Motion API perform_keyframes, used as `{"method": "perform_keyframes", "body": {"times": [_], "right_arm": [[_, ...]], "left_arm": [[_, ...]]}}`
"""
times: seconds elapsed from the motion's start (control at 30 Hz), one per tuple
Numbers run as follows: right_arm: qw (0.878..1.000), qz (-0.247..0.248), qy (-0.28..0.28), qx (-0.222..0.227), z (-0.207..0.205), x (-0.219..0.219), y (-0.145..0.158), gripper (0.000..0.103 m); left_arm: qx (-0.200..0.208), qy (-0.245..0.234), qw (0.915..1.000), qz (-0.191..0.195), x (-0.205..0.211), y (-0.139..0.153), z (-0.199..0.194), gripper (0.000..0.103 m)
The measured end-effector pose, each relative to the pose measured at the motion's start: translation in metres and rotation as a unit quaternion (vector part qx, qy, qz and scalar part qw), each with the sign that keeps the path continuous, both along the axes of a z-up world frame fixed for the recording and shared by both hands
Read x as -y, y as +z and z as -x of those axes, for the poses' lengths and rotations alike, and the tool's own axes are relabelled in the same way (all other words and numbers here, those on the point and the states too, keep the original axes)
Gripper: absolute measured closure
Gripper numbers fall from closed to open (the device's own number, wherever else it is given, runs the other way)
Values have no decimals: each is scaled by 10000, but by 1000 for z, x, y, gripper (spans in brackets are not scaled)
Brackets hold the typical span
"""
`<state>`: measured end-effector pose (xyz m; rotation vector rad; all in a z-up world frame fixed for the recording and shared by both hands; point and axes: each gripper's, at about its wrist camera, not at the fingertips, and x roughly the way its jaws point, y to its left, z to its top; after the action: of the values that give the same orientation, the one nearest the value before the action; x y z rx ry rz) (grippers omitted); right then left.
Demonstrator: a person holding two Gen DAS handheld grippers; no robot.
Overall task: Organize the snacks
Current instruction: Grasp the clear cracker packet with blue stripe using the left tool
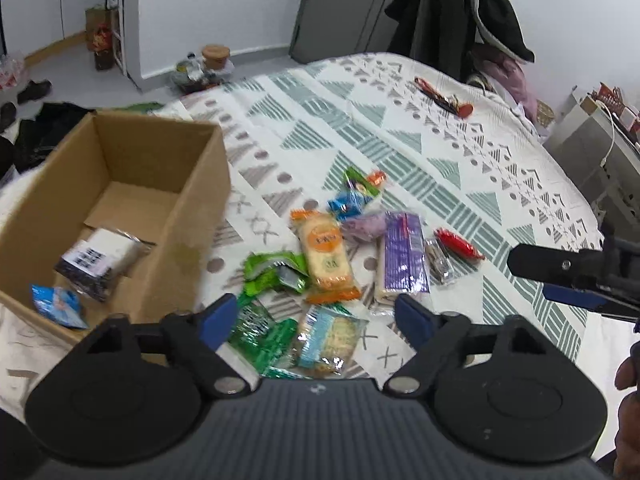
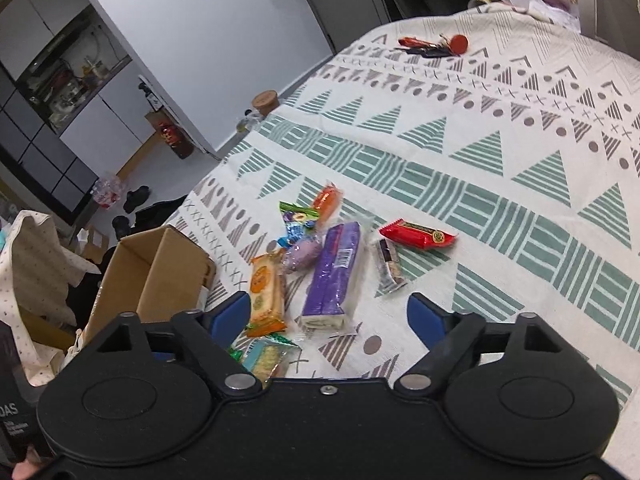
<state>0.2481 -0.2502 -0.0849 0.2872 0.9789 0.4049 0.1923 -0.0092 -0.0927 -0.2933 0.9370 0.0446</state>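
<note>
A pile of snack packets lies on the patterned bedspread (image 1: 360, 128): an orange cracker pack (image 1: 326, 256), a long purple pack (image 1: 402, 256), a red bar (image 1: 458, 244) and green packets (image 1: 276, 272). To the pile's left stands an open cardboard box (image 1: 192, 240) with a few packets inside. My left gripper (image 1: 316, 312) hangs open over a green packet and a blue-edged cracker packet (image 1: 328, 336), its pads touching neither. My right gripper (image 2: 328, 308) is open just short of the purple pack (image 2: 334, 272), with the orange pack (image 2: 264, 292) by its left finger. The red bar (image 2: 418, 234) lies farther off.
Keys with a red tag (image 2: 436, 46) lie at the far side of the bed. Dark clothes (image 1: 452, 12) hang behind it. A jar (image 1: 216, 56) and shoes sit on the floor. A cloth bag (image 2: 36, 264) hangs left of the box (image 2: 160, 276). A hand (image 1: 628, 400) shows at the right edge.
</note>
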Motion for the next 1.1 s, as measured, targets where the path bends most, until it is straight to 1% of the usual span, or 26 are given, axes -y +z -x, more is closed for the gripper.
{"method": "perform_keyframes", "body": {"times": [0.03, 0.07, 0.1, 0.17, 0.23, 0.3, 0.4, 0.53, 0.63, 0.8, 0.87, 0.93, 1.0, 1.03, 1.1], "right_arm": [[10000, -8, -4, -35, -1, 0, -2, 22], [10000, -15, -11, -79, -3, 0, -5, 22], [9999, -27, -5, -115, -5, 0, -7, 25], [9998, -40, 27, -190, -8, -1, -11, 29], [9996, -58, 51, -267, -10, -3, -15, 32], [9994, -60, 70, -342, -13, -5, -20, 37], [9991, -47, 114, -415, -16, -8, -25, 41], [9987, -54, 175, -472, -20, -11, -31, 43], [9982, -50, 179, -569, -26, -13, -38, 49], [9974, -53, 244, -671, -36, -20, -52, 50], [9972, -64, 230, -711, -40, -22, -56, 51], [9972, -66, 208, -722, -44, -23, -60, 51], [9972, -51, 210, -715, -47, -24, -62, 54], [9972, -40, 206, -718, -48, -25, -64, 55], [9970, -30, 199, -745, -49, -25, -67, 58]], "left_arm": [[-39, -19, 10000, 37, 1, -4, -2, 29], [-73, -45, 9999, 80, 2, -8, -4, 32], [-108, -60, 9999, 109, 2, -11, -5, 36], [-186, -93, 9996, 168, 4, -18, -9, 40], [-253, -122, 9993, 234, 5, -24, -13, 46], [-341, -138, 9990, 263, 7, -31, -17, 46], [-459, -143, 9984, 313, 9, -42, -23, 46], [-599, -173, 9972, 406, 10, -54, -30, 46], [-651, -210, 9971, 340, 12, -61, -35, 46], [-836, -225, 9954, 408, 13, -74, -43, 46], [-890, -242, 9951, 363, 16, -78, -43, 46], [-897, -313, 9952, 228, 20, -79, -43, 46], [-912, -336, 9952, 151, 22, -79, -43, 46], [-918, -327, 9952, 133, 23, -79, -43, 48], [-890, -302, 9955, 69, 24, -78, -43, 55]]}}
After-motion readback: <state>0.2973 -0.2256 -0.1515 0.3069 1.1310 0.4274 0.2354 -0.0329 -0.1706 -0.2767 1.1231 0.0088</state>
